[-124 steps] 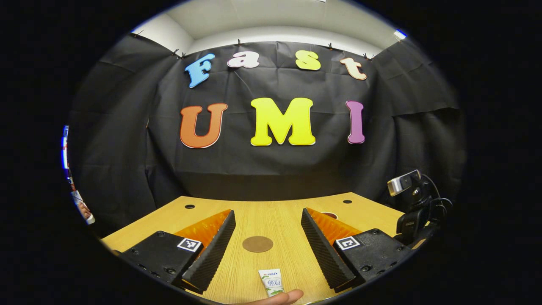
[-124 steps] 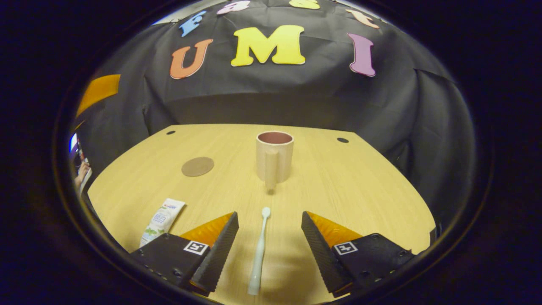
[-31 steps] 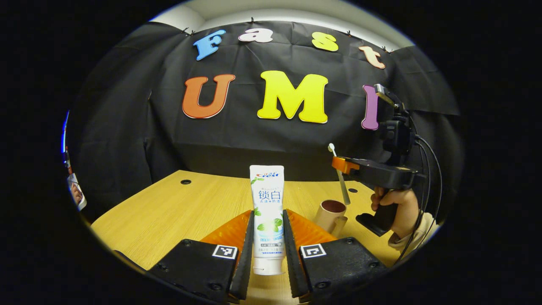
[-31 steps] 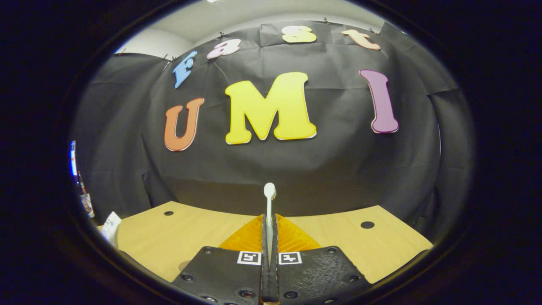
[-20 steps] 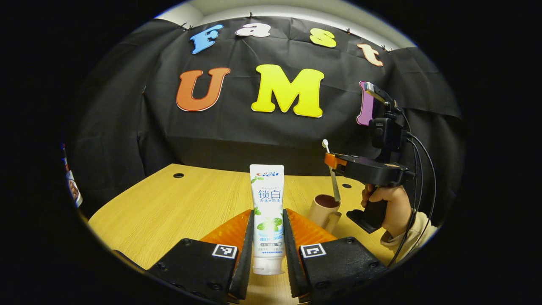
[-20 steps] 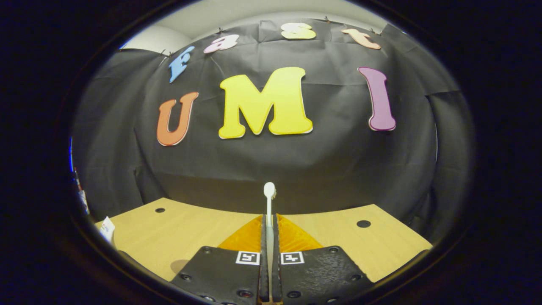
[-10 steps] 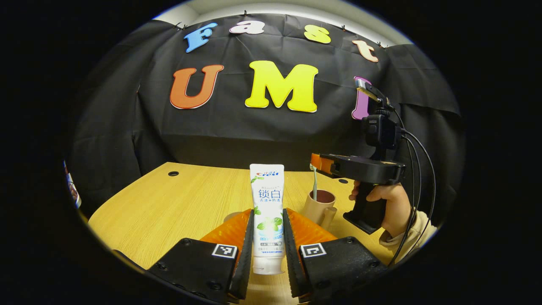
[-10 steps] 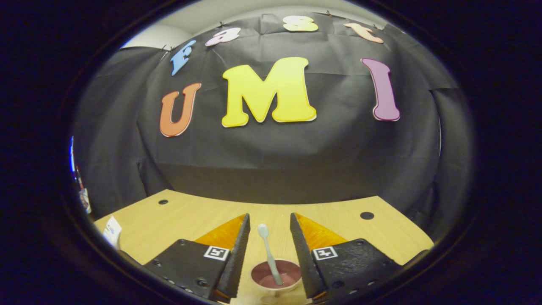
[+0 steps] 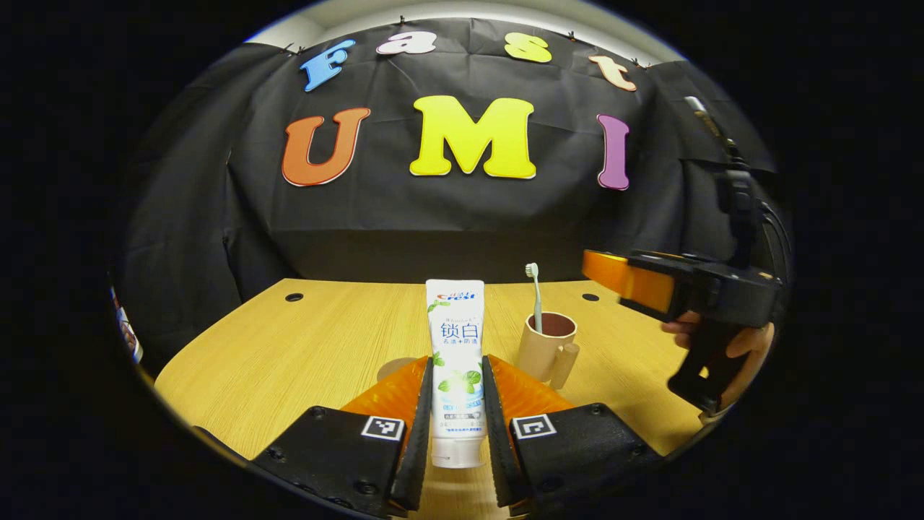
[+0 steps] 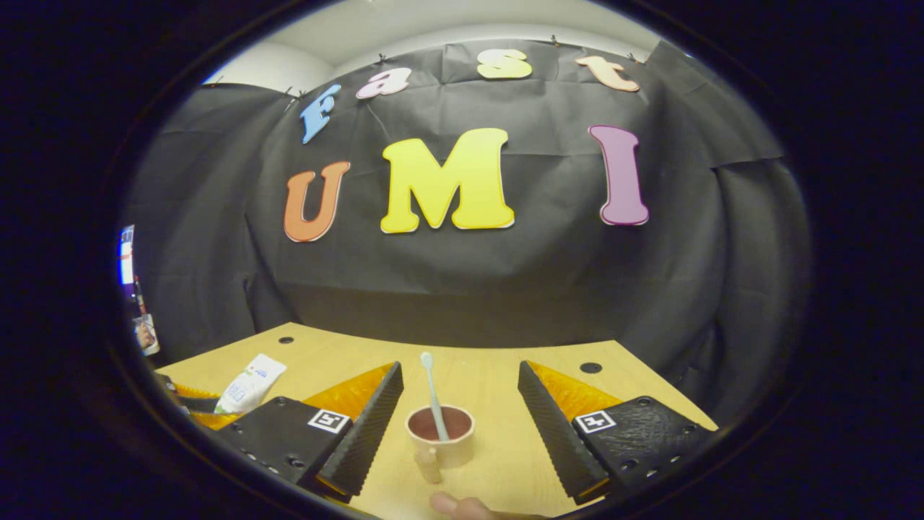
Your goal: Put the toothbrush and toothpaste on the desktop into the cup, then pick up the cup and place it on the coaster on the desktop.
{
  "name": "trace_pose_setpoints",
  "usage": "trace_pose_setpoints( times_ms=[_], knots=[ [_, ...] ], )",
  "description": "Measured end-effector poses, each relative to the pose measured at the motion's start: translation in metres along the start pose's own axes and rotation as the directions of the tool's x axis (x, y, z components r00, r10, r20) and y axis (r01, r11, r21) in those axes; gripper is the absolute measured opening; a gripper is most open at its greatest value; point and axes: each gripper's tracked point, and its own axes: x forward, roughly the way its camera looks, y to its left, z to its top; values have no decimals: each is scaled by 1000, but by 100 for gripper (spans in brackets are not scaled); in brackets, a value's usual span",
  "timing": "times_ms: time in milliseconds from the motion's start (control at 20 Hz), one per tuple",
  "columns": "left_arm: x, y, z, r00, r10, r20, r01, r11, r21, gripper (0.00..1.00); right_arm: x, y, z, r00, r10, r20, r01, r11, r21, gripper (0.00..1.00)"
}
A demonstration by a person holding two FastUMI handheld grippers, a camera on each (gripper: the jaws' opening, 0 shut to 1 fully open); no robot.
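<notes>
holding toothpaste (image 9: pixel 456 354) upright in left gripper (image 9: pixel 457 426); toothbrush (image 10: pixel 433 397) in cup (image 10: pixel 440 437).

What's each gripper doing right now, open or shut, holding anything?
Left gripper: shut on the toothpaste, held upright.
Right gripper: open, holding nothing; the toothbrush stands in the cup.

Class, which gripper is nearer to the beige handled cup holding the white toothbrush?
Right. The right gripper hangs open just above and behind the beige handled cup; the left gripper, clamping the white toothpaste tube, sits farther off.
</notes>
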Motion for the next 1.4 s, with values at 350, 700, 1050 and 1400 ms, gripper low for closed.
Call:
trace_pose_setpoints(
  times_ms=[350,700,1050,1400],
  knots=[
    [12,-19,22,998,19,59,-18,1000,-20,40,-84,-48,8,997,-46,66,46,999,5,96],
    [56,-39,80,986,51,162,-54,998,12,39,-112,-47,7,997,-20,80,20,1000,-2,96],
    [121,-76,95,982,5,190,-1,1000,-21,39,-114,-57,-8,999,-6,48,2,997,78,96],
    [151,-117,79,983,-94,159,106,992,-64,40,-110,-71,-18,999,-8,31,4,993,118,97]
  ],
)
